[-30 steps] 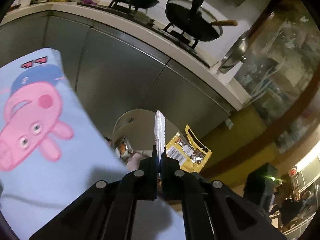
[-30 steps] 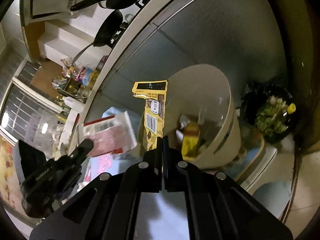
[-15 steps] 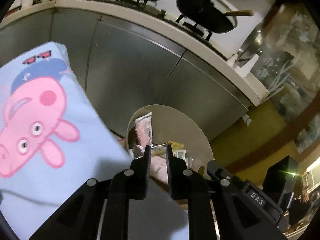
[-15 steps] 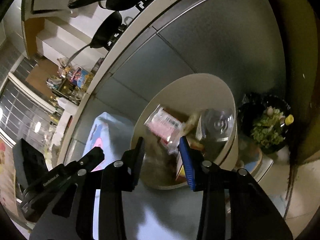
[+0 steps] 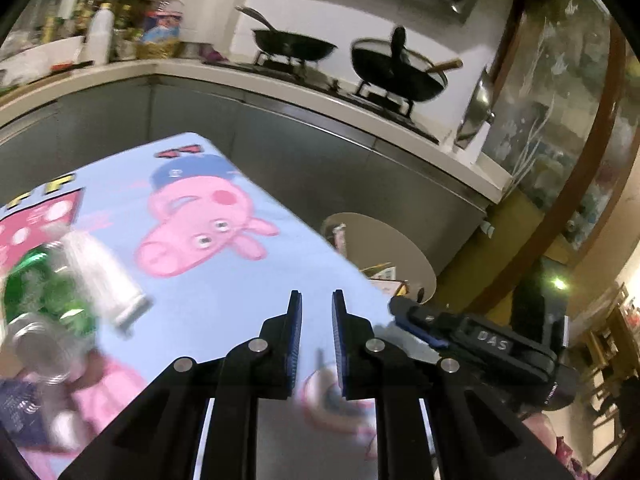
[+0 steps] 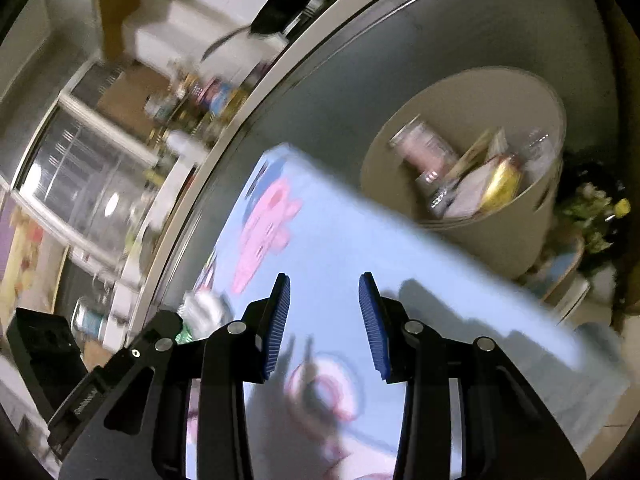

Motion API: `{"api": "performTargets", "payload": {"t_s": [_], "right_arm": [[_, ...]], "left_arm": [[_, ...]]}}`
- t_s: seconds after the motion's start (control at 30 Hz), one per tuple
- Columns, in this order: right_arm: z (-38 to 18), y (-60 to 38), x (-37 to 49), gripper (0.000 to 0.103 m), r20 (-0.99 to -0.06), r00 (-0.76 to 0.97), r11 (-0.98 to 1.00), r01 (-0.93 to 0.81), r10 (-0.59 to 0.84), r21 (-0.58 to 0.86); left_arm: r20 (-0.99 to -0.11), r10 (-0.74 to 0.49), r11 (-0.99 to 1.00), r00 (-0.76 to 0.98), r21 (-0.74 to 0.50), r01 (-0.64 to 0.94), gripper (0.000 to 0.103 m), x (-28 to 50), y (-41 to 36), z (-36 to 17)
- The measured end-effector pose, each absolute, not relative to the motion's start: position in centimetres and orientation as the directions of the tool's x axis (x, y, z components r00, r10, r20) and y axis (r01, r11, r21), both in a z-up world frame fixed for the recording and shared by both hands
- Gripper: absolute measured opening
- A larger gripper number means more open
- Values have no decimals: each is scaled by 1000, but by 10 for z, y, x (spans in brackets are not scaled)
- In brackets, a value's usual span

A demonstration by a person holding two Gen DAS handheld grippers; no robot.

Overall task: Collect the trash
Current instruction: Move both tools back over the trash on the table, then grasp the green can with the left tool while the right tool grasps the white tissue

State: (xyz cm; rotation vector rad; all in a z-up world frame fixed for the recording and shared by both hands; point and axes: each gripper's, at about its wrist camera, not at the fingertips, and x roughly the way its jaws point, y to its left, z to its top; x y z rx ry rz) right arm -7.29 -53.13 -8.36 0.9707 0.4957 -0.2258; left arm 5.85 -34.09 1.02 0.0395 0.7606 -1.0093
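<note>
A beige trash bin (image 6: 516, 236) stands beyond the light-blue cartoon-pig table (image 6: 360, 240) and holds a pink wrapper (image 6: 424, 150), a yellow wrapper (image 6: 500, 182) and other packets. Its rim (image 5: 384, 236) also peeks past the table edge in the left wrist view. My left gripper (image 5: 316, 304) hovers over the table (image 5: 224, 292), jaws a narrow gap apart, empty. My right gripper (image 6: 324, 292) is open wider, empty, above the table. A crushed green can (image 5: 44, 296) and a crumpled silver-white bottle (image 5: 104, 276) lie blurred at the table's left. The right gripper's body (image 5: 480, 340) shows beside my left one.
A steel-fronted kitchen counter (image 5: 320, 140) runs behind the table, with black woks (image 5: 400, 68) on the stove. A dark basket of greens (image 6: 592, 216) sits right of the bin. Bottles and packets crowd the counter's far left (image 5: 120, 28).
Both grippers let go of their wrappers, which now lie in the bin. Both have pulled back from the bin to over the table, swinging toward the cans.
</note>
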Motion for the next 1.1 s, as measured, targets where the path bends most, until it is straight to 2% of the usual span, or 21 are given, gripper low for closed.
{"api": "performTargets", "payload": {"t_s": [0.2,0.37,0.57,0.6,0.67,0.73,0.8,0.83,0.87,0.97,1.0,1.03,1.1], "right_arm": [[-82,-461,-28,36,-539,816,662,289,208,691],[-69,-410,9,36,-569,769,748,187,293,637],[-48,-383,71,37,-619,742,833,153,259,532],[-48,-378,84,40,-639,728,855,148,246,497],[-47,-364,105,52,-679,712,914,134,180,383],[-50,-355,122,52,-710,694,948,133,120,290],[-54,-351,135,47,-721,687,960,135,86,244],[-57,-351,139,28,-728,682,965,138,72,225],[-61,-354,142,2,-737,672,966,140,67,216],[-67,-371,136,1,-720,688,936,188,90,297],[-67,-374,132,1,-706,702,927,196,96,320],[-65,-377,128,1,-695,713,921,201,95,333],[-64,-380,123,1,-685,722,912,205,104,354]], "left_arm": [[-562,-717,625,413,-255,737,14,59,-262,15],[-570,-653,716,498,-252,650,14,74,-183,7],[-581,-617,772,530,-317,551,14,99,-119,3],[-577,-623,770,528,-334,544,14,102,-114,4],[-574,-634,764,518,-362,535,15,107,-110,6],[-573,-649,752,500,-382,537,17,114,-113,8],[-572,-665,736,480,-397,548,19,121,-121,10],[-573,-672,730,470,-401,554,21,124,-125,11],[-576,-674,726,463,-398,561,23,128,-132,12],[-617,-643,744,454,-360,563,28,144,-159,10],[-627,-643,740,440,-362,567,33,148,-165,9],[-636,-644,737,426,-366,568,43,154,-171,6],[-654,-634,743,413,-366,560,47,162,-182,1]]}}
